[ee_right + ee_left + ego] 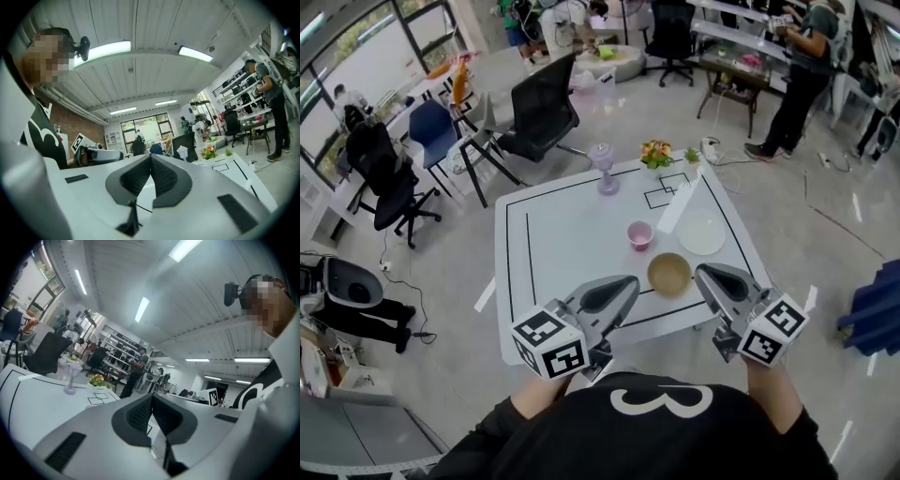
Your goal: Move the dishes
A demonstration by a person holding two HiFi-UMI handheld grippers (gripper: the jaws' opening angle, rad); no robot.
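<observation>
The white worktop (562,234) is marked with black lines, and the dishes sit toward its right half. The person holds the left tool (617,292) and the right tool (714,279) level over the near edge. Both have their jaws pressed together with nothing between them. The white plate (701,236) lies flat toward the right side. The wooden bowl (669,274) sits just in front of it, close to the near edge and between the two tool tips. The pink cup (639,234) stands upright a little further in. This could be tools drawn back from dishes just set down, or tools about to fetch them; I can't tell which. In my view any pickup would need the jaws parted well before they reach a rim. The plate would need a pinch on its edge because it lies so flat. The bowl's wall looks the easier hold, and the cup looks light enough to tip if nudged.
</observation>
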